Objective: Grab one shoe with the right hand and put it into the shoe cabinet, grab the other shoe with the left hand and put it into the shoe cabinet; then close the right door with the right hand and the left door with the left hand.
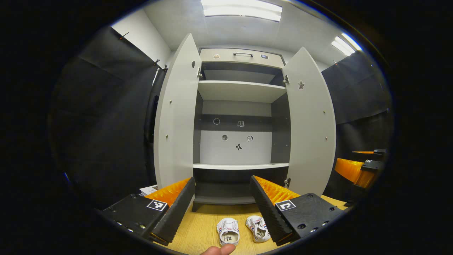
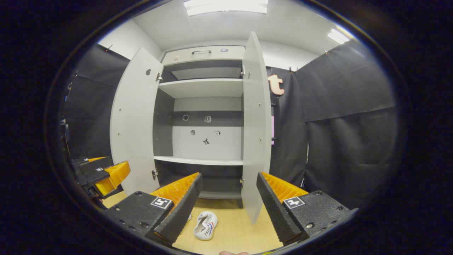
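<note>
Two small white shoes lie side by side on the wooden floor before the cabinet: one shoe to the left, the other shoe to its right. In the right gripper view a white shoe lies low between the fingers. The shoe cabinet stands with both doors wide, left door and right door; its shelves are bare. My left gripper is open, held above the shoes. My right gripper is open too, facing the cabinet; it also appears far right in the left gripper view.
Black cloth walls close in on both sides. The right door's edge juts toward me in the right gripper view. The left gripper sits off to the left there. A fingertip pokes in at the bottom edge. Papers lie by the left door.
</note>
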`<state>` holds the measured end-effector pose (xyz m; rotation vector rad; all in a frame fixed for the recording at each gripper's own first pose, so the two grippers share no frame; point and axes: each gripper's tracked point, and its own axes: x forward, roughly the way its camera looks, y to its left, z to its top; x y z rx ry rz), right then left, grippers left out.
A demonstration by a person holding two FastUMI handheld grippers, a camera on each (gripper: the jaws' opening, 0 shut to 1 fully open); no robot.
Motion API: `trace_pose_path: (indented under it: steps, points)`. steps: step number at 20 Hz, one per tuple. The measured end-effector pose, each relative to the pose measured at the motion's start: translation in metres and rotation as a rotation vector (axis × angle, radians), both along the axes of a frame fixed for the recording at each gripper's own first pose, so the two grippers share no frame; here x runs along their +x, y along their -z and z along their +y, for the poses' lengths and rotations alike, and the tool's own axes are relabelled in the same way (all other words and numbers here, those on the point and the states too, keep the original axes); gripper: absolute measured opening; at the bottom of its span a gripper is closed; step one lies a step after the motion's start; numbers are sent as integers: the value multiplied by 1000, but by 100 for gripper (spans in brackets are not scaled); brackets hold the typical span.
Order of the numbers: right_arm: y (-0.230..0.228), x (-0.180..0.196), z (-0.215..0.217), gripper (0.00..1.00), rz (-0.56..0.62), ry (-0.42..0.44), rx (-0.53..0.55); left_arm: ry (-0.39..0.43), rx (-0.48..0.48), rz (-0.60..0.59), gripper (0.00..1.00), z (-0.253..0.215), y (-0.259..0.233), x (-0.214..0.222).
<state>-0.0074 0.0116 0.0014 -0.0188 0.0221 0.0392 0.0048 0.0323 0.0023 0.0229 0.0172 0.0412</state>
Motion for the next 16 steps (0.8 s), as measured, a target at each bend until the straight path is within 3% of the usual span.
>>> trace_pose_path:
  steps: [16]
  points:
    - [-1, -5, 2, 99, 7, -16, -12, 33, 20, -24, 95, 2, -5, 6]
